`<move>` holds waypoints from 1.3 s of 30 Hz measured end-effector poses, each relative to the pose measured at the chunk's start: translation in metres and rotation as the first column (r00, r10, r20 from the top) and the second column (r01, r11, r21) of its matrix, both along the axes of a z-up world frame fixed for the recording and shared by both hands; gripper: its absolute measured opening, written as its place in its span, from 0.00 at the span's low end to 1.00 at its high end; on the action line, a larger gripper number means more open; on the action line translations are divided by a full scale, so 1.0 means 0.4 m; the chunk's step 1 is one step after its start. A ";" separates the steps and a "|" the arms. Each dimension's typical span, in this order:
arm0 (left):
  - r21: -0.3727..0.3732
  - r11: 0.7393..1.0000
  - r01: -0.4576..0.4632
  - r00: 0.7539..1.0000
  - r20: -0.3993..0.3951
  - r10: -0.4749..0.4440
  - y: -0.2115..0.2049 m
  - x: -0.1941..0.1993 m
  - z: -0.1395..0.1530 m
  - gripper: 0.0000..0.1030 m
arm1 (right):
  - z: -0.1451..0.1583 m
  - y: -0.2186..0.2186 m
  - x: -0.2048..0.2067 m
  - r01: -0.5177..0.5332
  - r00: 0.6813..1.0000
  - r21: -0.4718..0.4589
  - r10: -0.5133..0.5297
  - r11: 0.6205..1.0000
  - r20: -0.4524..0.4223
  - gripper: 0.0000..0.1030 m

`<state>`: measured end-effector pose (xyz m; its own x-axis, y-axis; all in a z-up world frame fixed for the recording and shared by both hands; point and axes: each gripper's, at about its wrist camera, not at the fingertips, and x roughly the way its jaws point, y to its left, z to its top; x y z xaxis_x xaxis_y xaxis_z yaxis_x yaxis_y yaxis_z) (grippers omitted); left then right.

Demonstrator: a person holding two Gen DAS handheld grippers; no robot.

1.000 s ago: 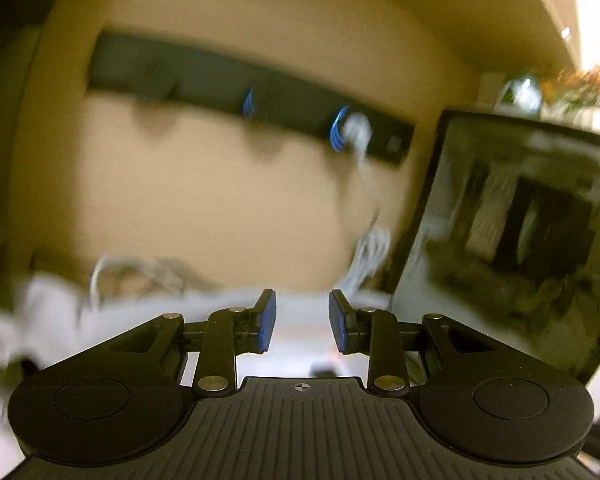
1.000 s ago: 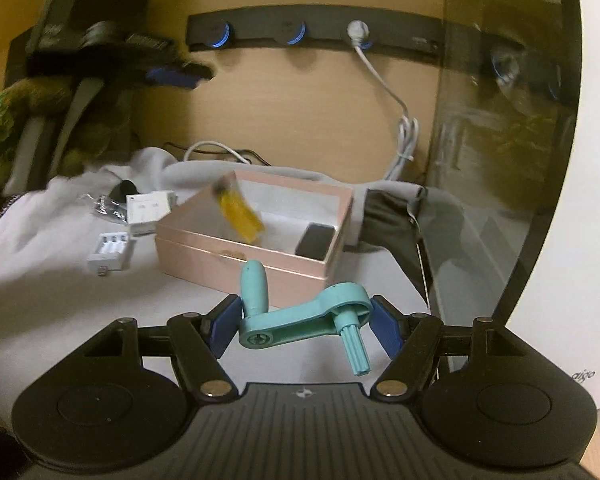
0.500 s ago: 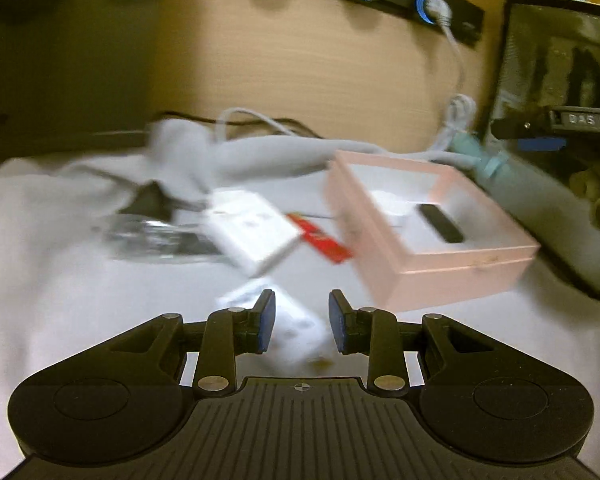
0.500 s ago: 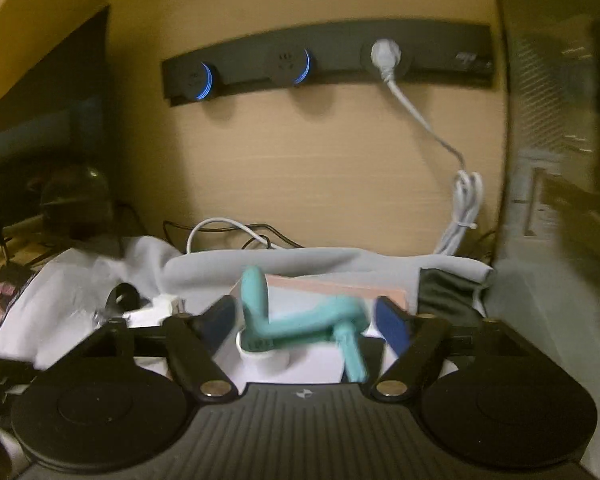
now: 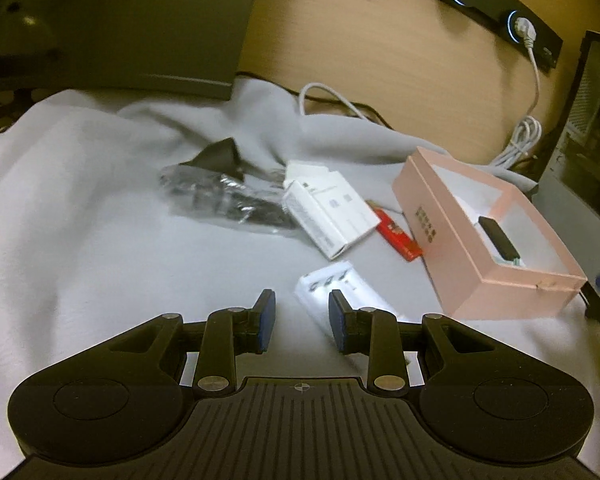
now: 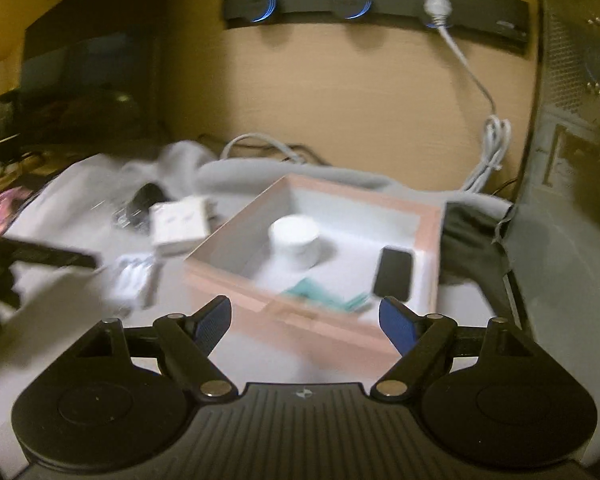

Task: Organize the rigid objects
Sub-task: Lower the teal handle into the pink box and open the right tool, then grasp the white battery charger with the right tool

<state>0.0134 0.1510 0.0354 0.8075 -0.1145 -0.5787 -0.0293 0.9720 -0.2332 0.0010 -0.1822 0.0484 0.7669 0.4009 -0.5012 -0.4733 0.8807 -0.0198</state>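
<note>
My right gripper is open wide with nothing between its pads, and it hovers over the near wall of the pink box. A teal crank handle lies inside that box, beside a white round tub and a black flat device. My left gripper points down at the grey cloth. Its jaws stand a narrow gap apart and hold nothing. A white battery case lies just beyond its right finger. Farther off lie a white carton and a red packet, with the pink box to the right.
A clear plastic bag with dark contents lies behind the carton. The grey cloth covers the desk. A dark computer case stands at the right. A white cable hangs from the wall socket strip. A dark monitor stands at the back left.
The right gripper has let go of the teal crank, which now lies in the pink box, and its jaws have spread wider. The left view has swung down from the wall to the cloth.
</note>
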 end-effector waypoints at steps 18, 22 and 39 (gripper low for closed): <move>-0.031 0.992 -0.124 0.992 0.024 0.125 0.075 0.012 -0.007 0.31 | -0.015 0.230 -0.010 -0.256 0.960 0.018 0.257 0.966 -0.111 0.79; -0.069 0.984 -0.162 0.986 0.038 0.165 0.120 -0.026 -0.015 0.31 | -0.027 0.351 0.047 -0.309 0.935 0.029 0.310 0.951 -0.171 0.78; -0.102 0.987 -0.123 0.992 0.016 0.125 0.150 -0.041 -0.038 0.31 | -0.095 0.385 0.060 -0.260 0.941 -0.020 0.249 0.965 -0.229 0.46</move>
